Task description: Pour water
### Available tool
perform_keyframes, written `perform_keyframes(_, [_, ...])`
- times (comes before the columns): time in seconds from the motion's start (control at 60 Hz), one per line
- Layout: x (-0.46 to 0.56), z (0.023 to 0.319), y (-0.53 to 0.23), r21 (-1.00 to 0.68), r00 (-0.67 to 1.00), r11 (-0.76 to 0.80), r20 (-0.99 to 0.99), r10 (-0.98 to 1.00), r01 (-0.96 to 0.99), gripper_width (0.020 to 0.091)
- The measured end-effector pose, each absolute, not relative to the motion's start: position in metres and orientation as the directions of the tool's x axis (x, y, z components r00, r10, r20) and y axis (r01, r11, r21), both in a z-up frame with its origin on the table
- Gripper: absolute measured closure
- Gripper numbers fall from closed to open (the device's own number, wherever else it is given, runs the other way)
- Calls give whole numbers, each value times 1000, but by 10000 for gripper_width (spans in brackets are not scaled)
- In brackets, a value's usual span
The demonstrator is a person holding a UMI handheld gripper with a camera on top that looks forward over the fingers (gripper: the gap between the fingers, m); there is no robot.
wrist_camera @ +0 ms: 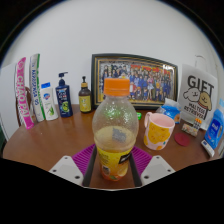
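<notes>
A clear plastic bottle (115,130) with an orange cap and a yellow label stands upright between my fingers, holding a little orange liquid at its bottom. My gripper (114,162) is shut on the bottle's lower body, and a purple pad (82,158) presses at each side. Beyond the fingers to the right, a patterned cup (158,130) stands on the wooden table (50,145) with its mouth up. I cannot see whether the bottle's base touches the table.
A framed group photo (135,78) leans on the white wall behind. Left of it stand a pink tube (22,92), white tubes (38,88), a dark pump bottle (64,97) and a small brown bottle (85,97). A "GIFT" box (198,95) and a blue pack (213,130) sit at the right.
</notes>
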State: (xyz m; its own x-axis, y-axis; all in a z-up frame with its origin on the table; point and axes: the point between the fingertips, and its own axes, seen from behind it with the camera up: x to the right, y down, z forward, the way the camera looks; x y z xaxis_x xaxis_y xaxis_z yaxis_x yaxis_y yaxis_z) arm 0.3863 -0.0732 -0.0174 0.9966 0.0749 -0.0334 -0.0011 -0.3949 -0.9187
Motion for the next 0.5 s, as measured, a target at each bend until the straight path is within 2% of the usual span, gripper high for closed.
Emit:
perform_keyframes(0.033, [389,-18,-71,-921,997,-389,-32,72,-2,543])
perform_keyframes(0.083, [391,-17,-67,-926,997,-378,-31,76,0,648])
perform_keyframes(0.117, [389,-17,-66,-927,995,-376,-38,90,-1,651])
perform_keyframes(0.15, [389,-16,-65,-927,994,-375,-37,99,3,702])
perform_keyframes(0.183, [387,-17,-65,-924,993,-383,-40,110,5,693])
perform_keyframes(0.2, [387,-16,-64,-923,992,-385,-41,117,7,745])
perform_keyframes(0.233, [386,-17,-64,-919,990,-393,-50,130,5,742])
perform_keyframes(0.25, [384,-17,-63,-917,989,-399,-56,135,2,790])
perform_keyframes(0.317, [381,-12,-61,-913,985,-407,-81,151,-13,828])
perform_keyframes(0.383, [377,-2,-57,-915,982,-402,-101,160,-29,829])
perform_keyframes(0.5, [358,34,-46,-891,940,-411,-288,183,-193,830])
